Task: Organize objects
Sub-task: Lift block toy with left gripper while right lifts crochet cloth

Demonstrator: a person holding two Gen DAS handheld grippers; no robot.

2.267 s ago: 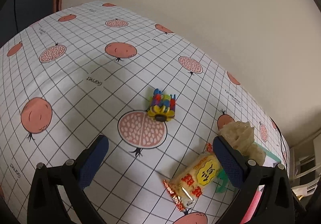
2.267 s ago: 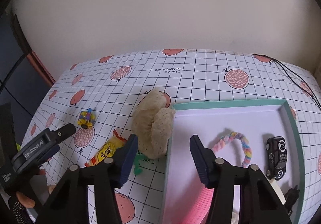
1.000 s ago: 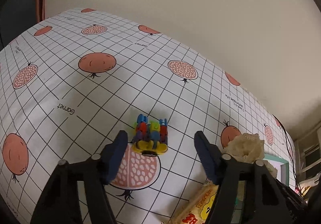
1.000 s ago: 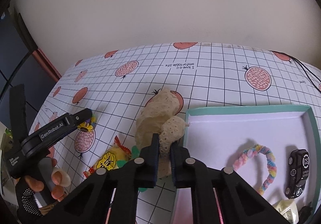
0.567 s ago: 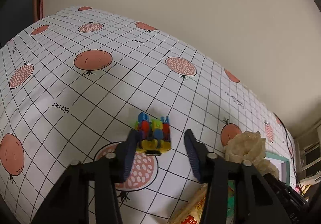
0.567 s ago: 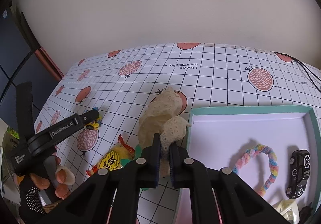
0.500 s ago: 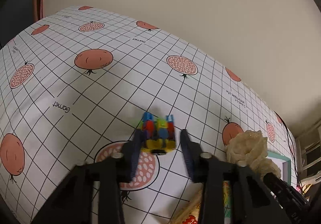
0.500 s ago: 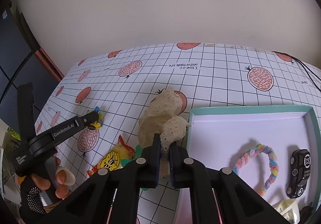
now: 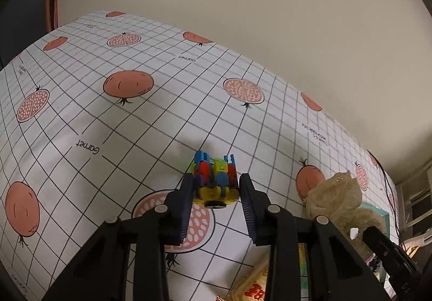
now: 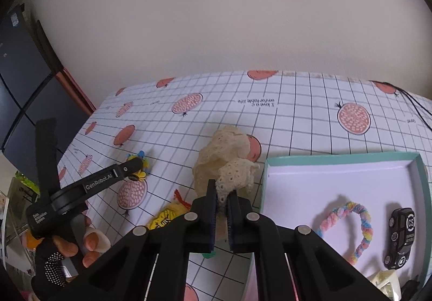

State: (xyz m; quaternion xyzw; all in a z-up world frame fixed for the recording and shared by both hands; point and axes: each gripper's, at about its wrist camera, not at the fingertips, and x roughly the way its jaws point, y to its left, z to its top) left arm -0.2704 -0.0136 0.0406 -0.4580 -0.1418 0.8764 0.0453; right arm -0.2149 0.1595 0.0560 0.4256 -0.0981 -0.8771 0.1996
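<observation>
Two grippers are at work, one item apiece. Left gripper [image 9: 216, 190] has its jaws narrowed onto a single block toy [image 9: 216, 179], a many-coloured cluster with a yellow base, which sits on the cloth [image 9: 135, 125] at the far edge of a printed pomegranate; both pads touch its sides. From the right wrist view the same gripper [image 10: 135, 166] shows side-on, held by a hand [image 10: 67, 249] in a black fingerless glove.

Right gripper [image 10: 222, 193] is pinched narrow on one cream lace cloth [image 10: 226, 163], whose bunched folds rise above the fingertips, just left of the tray [image 10: 337, 159]. Whether the lace is clear of the table cannot be told.

One tray lies to the right, teal-rimmed with a pale floor. Inside it: one pastel twisted loop [image 10: 348, 220], one black toy car [image 10: 401, 236], and a pale item at the lower corner, cut off by the frame.

One yellow snack packet [image 10: 164, 216] lies on the table between the toy and the lace, partly hidden behind the right gripper's left finger. Something green [image 10: 209, 255] peeks out below the fingers, too hidden to name. Black cables [image 10: 415, 106] trail over the far right edge of the table.
</observation>
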